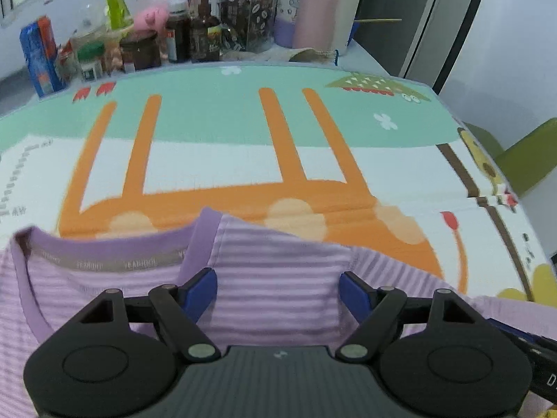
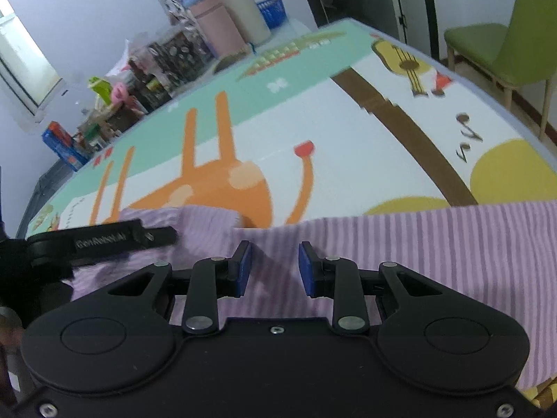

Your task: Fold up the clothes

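A lilac striped T-shirt [image 1: 278,271] with a purple collar [image 1: 104,247] lies on the patterned play mat [image 1: 243,139]. One sleeve is folded in over the shoulder by the collar. My left gripper [image 1: 278,285] is open above the shoulder area, its blue pads wide apart and empty. In the right wrist view the same shirt [image 2: 435,250] spreads to the right. My right gripper [image 2: 275,268] is open over the shirt, holding nothing. The left gripper's black body [image 2: 104,240] shows at the left of that view.
Bottles, jars and boxes [image 1: 181,31] crowd the far edge of the table, with a pink flask [image 1: 315,14] among them. A green chair [image 2: 504,41] stands past the table's right side. The mat ends at the table edges.
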Available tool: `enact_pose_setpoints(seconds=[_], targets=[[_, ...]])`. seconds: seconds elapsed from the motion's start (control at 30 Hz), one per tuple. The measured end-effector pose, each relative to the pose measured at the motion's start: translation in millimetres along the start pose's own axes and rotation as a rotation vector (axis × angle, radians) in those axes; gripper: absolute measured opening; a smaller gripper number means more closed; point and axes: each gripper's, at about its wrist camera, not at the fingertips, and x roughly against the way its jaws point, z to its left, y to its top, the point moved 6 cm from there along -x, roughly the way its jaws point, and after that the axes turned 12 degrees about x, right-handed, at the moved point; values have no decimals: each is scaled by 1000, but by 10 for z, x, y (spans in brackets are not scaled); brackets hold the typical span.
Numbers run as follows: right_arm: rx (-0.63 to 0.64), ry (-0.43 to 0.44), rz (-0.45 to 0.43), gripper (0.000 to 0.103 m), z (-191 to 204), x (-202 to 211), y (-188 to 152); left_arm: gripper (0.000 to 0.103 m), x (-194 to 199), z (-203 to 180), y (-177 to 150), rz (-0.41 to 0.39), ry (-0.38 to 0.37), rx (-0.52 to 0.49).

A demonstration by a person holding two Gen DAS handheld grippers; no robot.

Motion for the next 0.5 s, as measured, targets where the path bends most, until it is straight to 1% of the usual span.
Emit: enact_pose_setpoints(seconds=[0.07,0.13,0.2,0.23,0.3,0.33,0.5], targets=[[0,7,-6,27,-38,-33,-26,80,-35,-25,8,-14,29,-30],[20,1,-12,27,-43,-37,-30,81,-66,-36,22,-39,76,-55],[41,-12,-15,27,-47,-38,-32,94,-100,-25,45,-65,129,-66],[44,-23,-15,27,-57,-26,-34,102,-133,28,67,-59,143,-36],[60,-40,-12,26,-71,-2,-43,103,-184,156,121,-37,125,39],[69,-49,-11,26,-76,7,-49,103,-187,197,149,-41,142,45],[108,-106,-2,25,-84,59,-66,103,-202,279,207,-44,170,58]])
